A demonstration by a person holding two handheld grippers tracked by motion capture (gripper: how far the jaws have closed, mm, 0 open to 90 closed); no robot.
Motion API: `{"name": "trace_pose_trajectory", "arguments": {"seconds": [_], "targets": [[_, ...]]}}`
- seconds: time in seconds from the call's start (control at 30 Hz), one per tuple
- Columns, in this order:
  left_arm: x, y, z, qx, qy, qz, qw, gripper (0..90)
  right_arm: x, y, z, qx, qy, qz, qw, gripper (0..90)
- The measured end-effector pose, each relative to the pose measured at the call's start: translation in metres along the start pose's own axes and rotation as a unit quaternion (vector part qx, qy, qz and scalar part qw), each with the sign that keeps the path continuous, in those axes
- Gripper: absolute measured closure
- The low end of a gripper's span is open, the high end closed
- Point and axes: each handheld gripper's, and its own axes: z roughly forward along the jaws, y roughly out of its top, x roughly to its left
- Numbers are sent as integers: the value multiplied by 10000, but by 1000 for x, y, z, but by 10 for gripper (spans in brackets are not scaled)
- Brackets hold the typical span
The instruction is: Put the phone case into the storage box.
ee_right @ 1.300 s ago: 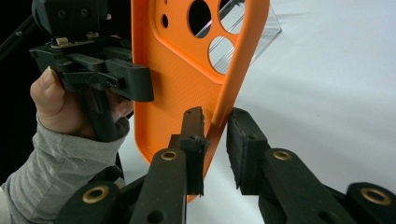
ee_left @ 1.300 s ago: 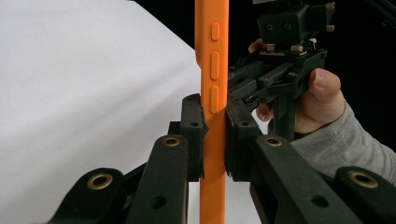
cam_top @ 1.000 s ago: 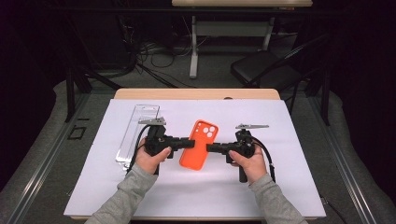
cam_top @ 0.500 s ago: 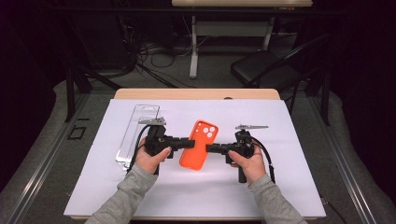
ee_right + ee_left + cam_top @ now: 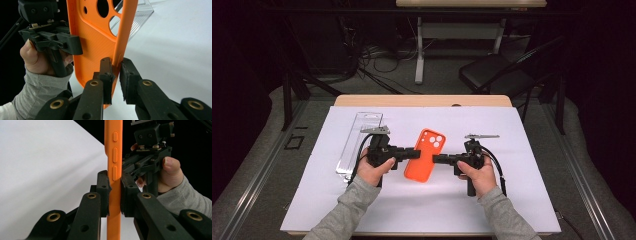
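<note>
— Orange case (image 5: 426, 154) is hanging over the middle of the tabletop (image 5: 532, 200), a little nearer the front edge, and I am holding it between both tongs. What is changing?

— Very little against a second ago. I am keeping the case in the same spot with the same tilt, camera holes toward the far edge. My left tongs (image 5: 115, 191) are staying clamped on the edge with the side buttons, pads pressed flat against both faces.

— And the right?

— My right tongs (image 5: 116, 71) are straddling the opposite edge. One pad is touching the case; the other is standing slightly off it, so I am judging that side as loose, either just letting go or not yet biting.

— So what does that mean for the work?

— I am reading it as a hand-over or a steadying hold, with the left side carrying the weight. Clear tray (image 5: 359, 142) is lying untouched along the left edge, just behind my left hand (image 5: 373, 170).
</note>
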Motion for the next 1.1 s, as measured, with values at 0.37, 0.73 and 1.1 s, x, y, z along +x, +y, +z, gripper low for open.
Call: {"name": "trace_pose_trajectory", "arguments": {"seconds": [0.37, 0.73, 1.1], "targets": [[1, 0, 0, -3, 12, -3, 10000, 802, -2, -1, 0, -27, 42, 64, 10000, 817], [1, 0, 0, -17, 26, -6, 10000, 801, -2, -1, 0, -55, 61, 85, 9999, 820], [2, 0, 0, -35, 40, 8, 10000, 801, -4, -2, 1, -121, 134, 191, 9997, 823]]}}
